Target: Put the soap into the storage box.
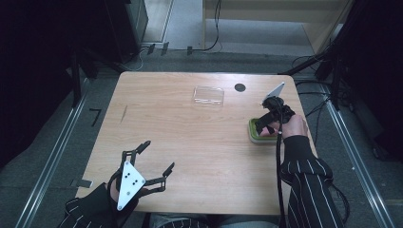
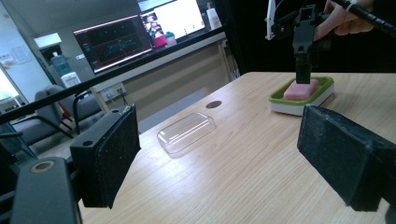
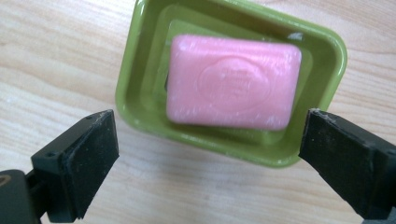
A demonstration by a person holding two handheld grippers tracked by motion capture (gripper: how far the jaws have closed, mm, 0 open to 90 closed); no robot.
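Observation:
A pink bar of soap [image 3: 233, 86] lies in a green soap dish [image 3: 140, 70] at the right side of the wooden table [image 1: 190, 133]. My right gripper [image 3: 205, 154] points straight down over the dish [image 1: 256, 136], open, its jaws standing wider than the soap is long. From the left gripper view the soap [image 2: 301, 89] sits in the dish [image 2: 324, 88] under the right gripper [image 2: 303, 70]. My left gripper [image 1: 158, 155] rests open near the front left edge, nothing between its pads [image 2: 112, 158].
A clear plastic lid [image 1: 208, 95] lies upside down at the back middle of the table, also in the left gripper view [image 2: 187, 132]. A black round hole [image 1: 240, 87] sits beside it. Cables and stands ring the table.

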